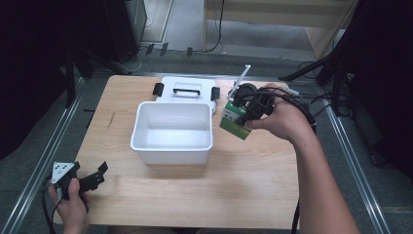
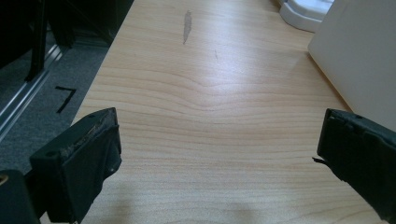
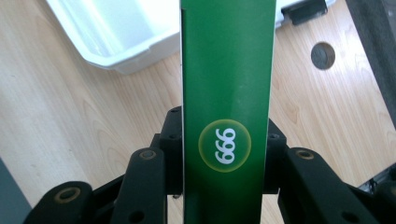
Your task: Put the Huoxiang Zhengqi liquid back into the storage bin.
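A green box (image 1: 234, 121) with a round "999" label (image 3: 225, 145) hangs tilted above the table, just right of the open white bin (image 1: 141, 127). My right gripper (image 1: 249, 113) is shut on it, one jaw pressed to each long side of the green box (image 3: 227, 70) in the right gripper view. My left gripper (image 1: 100, 174) rests low at the table's near-left corner, held by a hand. Its jaws stand wide apart in the left gripper view, with bare wood between them around the left gripper (image 2: 219, 149).
The bin's white lid (image 1: 187, 87) with black handle and latches lies flat behind the bin. A round hole (image 3: 322, 55) sits in the wooden tabletop (image 1: 234, 185). Metal rails run along both table sides, and cables trail at the right edge.
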{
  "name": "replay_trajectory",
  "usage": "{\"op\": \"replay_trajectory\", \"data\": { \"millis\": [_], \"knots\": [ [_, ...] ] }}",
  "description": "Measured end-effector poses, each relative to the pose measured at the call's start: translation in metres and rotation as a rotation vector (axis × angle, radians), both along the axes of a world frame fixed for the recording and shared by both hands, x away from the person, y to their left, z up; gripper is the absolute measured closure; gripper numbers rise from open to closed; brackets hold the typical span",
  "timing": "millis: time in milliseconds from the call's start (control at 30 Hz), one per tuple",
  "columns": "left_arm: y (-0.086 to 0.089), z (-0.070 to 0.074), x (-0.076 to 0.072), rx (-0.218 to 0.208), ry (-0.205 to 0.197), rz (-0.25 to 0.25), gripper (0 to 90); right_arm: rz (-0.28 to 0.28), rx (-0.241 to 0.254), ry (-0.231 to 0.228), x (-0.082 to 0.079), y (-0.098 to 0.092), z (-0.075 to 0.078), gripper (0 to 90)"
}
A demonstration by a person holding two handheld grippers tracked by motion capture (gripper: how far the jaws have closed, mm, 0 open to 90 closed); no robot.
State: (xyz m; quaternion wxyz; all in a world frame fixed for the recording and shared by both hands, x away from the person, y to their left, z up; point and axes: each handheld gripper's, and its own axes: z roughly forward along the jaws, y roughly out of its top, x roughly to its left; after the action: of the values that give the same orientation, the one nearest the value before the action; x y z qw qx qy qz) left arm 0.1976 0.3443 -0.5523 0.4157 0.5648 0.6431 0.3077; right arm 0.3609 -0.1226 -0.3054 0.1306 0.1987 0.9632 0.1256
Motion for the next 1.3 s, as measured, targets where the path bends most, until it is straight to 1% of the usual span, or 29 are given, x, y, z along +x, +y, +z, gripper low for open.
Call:
{"op": "replay_trajectory", "data": {
  "millis": [67,100,167,300,367,400,433,500,533,667,900,1000,1033,1100,1133,1167,1233,1300],
  "knots": [
    [0.0,0.0,0.0,-0.001,0.0,0.0,0.6,0.016,-0.003,-0.002,-0.001,0.002,0.004,64.7],
    [0.0,0.0,0.0,-0.001,0.0,0.0,0.6,0.016,-0.003,-0.002,-0.001,0.002,0.004,64.7],
    [0.0,0.0,0.0,0.0,0.001,0.0,0.6,0.022,-0.004,-0.009,-0.001,0.006,0.011,64.7],
    [0.0,0.0,0.0,0.001,0.002,-0.002,0.6,0.03,0.002,-0.018,0.0,0.009,0.017,64.7],
    [0.0,0.0,0.0,0.0,0.002,-0.002,0.6,0.03,0.002,-0.023,0.0,0.013,0.023,64.7],
    [0.0,0.0,0.0,-0.001,0.0,-0.002,0.6,0.03,0.002,-0.023,0.0,0.013,0.023,64.7],
    [0.0,0.0,0.0,-0.001,0.001,-0.002,0.6,0.031,0.004,-0.027,-0.001,0.017,0.029,64.7],
    [0.0,0.0,0.0,-0.001,0.001,-0.003,0.6,0.028,0.007,-0.025,-0.001,0.019,0.031,64.7],
    [0.0,0.0,0.0,0.0,0.001,-0.002,0.6,0.041,0.013,-0.027,-0.002,0.025,0.036,64.7],
    [0.0,0.0,0.0,-0.001,0.002,-0.002,0.6,0.067,0.027,-0.035,-0.003,0.035,0.042,64.7],
    [0.001,0.0,0.0,-0.004,0.002,-0.003,0.6,0.114,0.039,-0.044,-0.002,0.055,0.047,64.7],
    [0.001,0.0,0.0,-0.004,0.002,-0.003,0.6,0.12,0.039,-0.042,-0.002,0.061,0.047,64.7],
    [0.001,0.0,0.0,-0.004,0.003,-0.003,0.6,0.134,0.04,-0.039,-0.002,0.066,0.048,64.7],
    [0.001,0.0,0.0,-0.004,0.003,-0.003,0.6,0.133,0.041,-0.033,-0.002,0.069,0.048,64.7],
    [0.001,0.0,0.0,-0.004,0.003,-0.004,0.6,0.148,0.042,-0.032,-0.002,0.075,0.047,64.7],
    [0.001,0.0,0.0,-0.004,0.003,-0.004,0.6,0.148,0.042,-0.032,-0.002,0.075,0.047,64.7],
    [0.001,0.0,0.0,-0.004,0.003,-0.005,0.6,0.163,0.049,-0.026,-0.003,0.082,0.046,64.7],
    [0.001,0.0,0.001,-0.004,0.004,-0.004,0.6,0.169,0.052,-0.024,-0.003,0.085,0.045,64.7]
  ]
}}
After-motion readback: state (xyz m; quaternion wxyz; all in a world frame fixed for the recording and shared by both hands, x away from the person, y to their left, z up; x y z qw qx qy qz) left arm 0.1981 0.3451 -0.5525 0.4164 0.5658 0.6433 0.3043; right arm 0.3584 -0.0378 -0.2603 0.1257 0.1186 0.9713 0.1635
